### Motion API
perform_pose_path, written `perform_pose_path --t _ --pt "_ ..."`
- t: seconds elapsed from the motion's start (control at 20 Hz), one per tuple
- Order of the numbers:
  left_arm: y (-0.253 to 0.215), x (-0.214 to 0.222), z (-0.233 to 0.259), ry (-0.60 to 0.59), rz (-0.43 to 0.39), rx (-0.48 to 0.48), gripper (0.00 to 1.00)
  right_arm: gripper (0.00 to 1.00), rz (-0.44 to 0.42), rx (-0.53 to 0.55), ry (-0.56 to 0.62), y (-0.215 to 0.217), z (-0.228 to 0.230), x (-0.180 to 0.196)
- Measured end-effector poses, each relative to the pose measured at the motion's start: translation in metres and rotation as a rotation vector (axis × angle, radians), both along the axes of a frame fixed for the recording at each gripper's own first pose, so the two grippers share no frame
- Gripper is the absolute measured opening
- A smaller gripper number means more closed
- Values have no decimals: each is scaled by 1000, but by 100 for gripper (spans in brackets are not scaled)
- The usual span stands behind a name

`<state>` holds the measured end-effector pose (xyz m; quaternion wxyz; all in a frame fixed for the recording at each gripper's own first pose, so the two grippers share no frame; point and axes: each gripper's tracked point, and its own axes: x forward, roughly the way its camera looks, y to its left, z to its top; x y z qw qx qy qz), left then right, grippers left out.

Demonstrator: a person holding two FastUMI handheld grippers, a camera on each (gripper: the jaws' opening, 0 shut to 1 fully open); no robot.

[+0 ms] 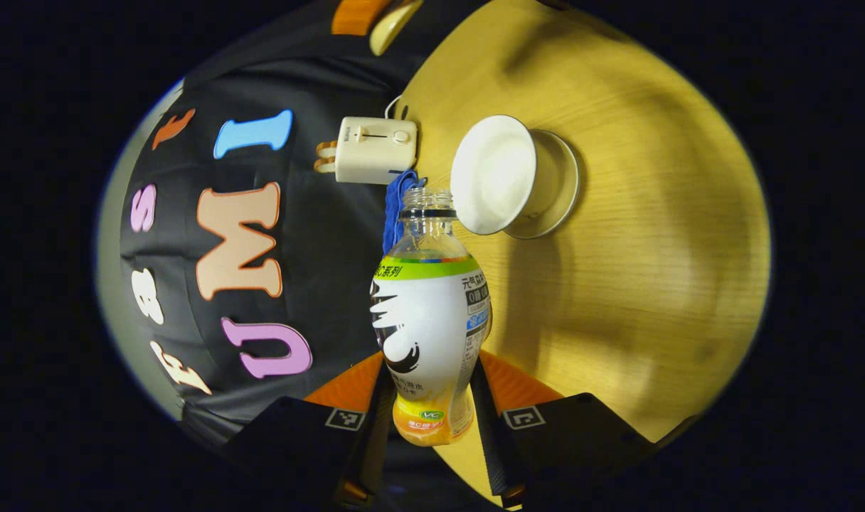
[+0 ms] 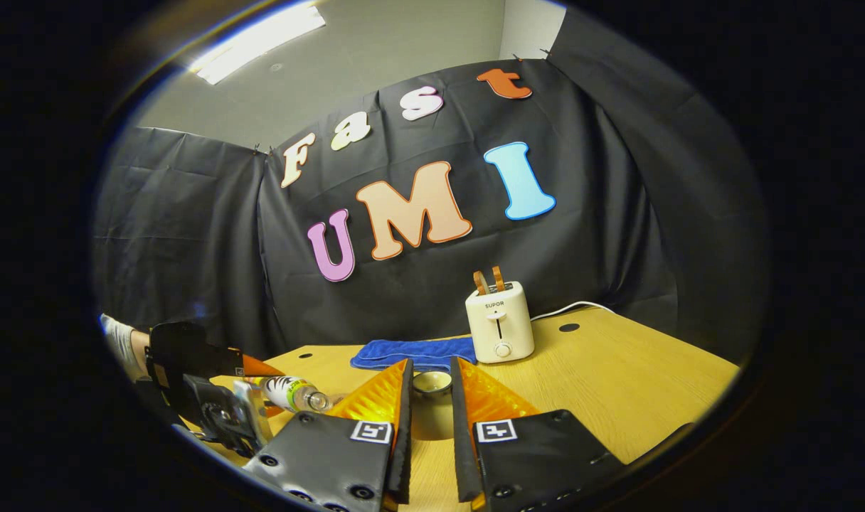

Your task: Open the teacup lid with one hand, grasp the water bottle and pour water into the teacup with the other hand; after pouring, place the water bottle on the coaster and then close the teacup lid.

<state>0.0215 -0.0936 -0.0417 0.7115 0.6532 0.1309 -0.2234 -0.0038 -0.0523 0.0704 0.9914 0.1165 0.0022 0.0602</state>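
The left gripper clamps the bottle, tipped with its mouth at the cup ahead. The right gripper holds the lid, jaws narrow.

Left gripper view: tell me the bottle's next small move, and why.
Probably tip the water bottle slightly further, mouth down into the teacup. The left gripper has its jaws clamped on the bottle, which lies about level, uncapped, mouth beside the open cup's rim. The right gripper seems to hold the lid clear. No stream shows.

Right gripper grips a lid — bottle tipped alongside.
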Motion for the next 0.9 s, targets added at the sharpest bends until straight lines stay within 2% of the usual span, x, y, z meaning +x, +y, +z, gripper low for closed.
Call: perform_pose_path --t 0.05,0.2,0.4,0.5,0.6,0.9 --pt "-2 -2 -3 15 8 -33 57 28 0 -2 2 1 -1 0" --pt "-7 -7 -6 47 32 -162 53 27 4 -6 3 3 -2 0" --pt "-17 -13 -9 108 78 -368 56 27 5 -7 5 4 -4 1" --pt "-23 -14 -10 131 83 -446 55 29 4 -7 7 4 -4 1" --pt "-22 -10 -8 130 104 -508 54 30 2 -5 5 3 -3 1" --pt "-25 4 14 154 171 -801 55 27 3 -5 8 3 -4 1"
